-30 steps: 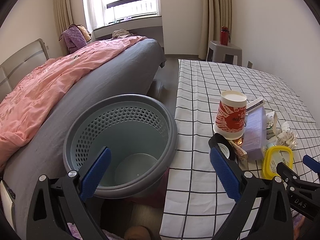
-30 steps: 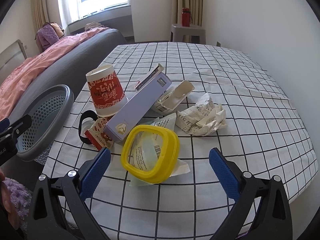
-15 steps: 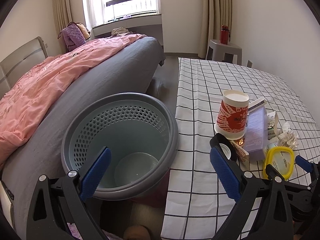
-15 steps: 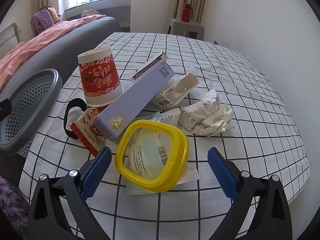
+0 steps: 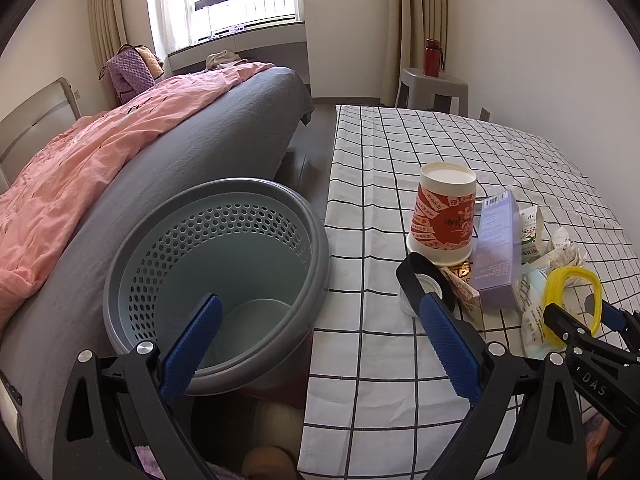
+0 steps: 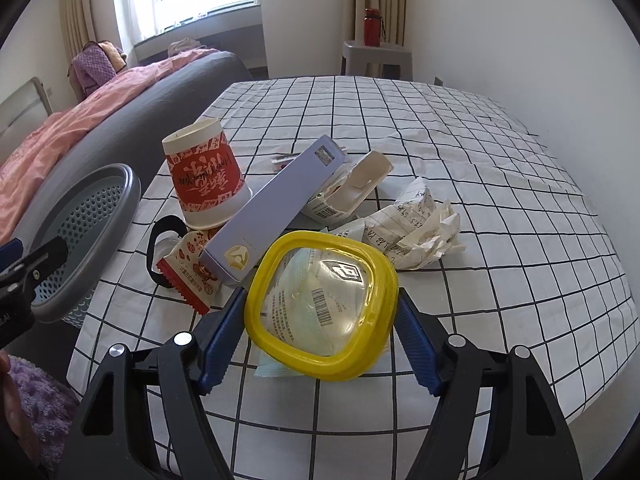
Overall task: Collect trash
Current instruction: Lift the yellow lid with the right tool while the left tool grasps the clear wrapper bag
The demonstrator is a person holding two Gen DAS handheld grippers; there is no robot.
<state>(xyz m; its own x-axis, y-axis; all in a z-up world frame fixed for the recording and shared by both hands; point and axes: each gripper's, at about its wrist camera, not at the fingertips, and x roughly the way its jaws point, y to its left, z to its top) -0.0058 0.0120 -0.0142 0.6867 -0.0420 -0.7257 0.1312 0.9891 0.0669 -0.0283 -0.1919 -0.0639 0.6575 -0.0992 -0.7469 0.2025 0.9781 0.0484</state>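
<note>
A pile of trash lies on the checked tablecloth (image 6: 480,128): an upturned red and white paper cup (image 6: 204,178), a lilac box (image 6: 272,216), a white carton (image 6: 352,192), crumpled paper (image 6: 420,228), a red wrapper (image 6: 192,276) and a yellow-rimmed clear lid (image 6: 324,304). My right gripper (image 6: 320,336) has closed onto both sides of the yellow lid. My left gripper (image 5: 320,344) is open and empty, over the grey perforated bin (image 5: 216,264) beside the table. The lid (image 5: 574,300) and right gripper fingers (image 5: 568,324) show in the left wrist view.
A bed with a grey cover and pink quilt (image 5: 100,152) stands left of the bin. A grey stool (image 5: 434,84) with a red bottle (image 5: 432,50) stands at the far wall. A black-rimmed small lid (image 5: 420,284) lies by the cup.
My right gripper moved forward to the yellow lid and closed its fingers on its rim. The left gripper stayed open over the bin, barely shifting.
</note>
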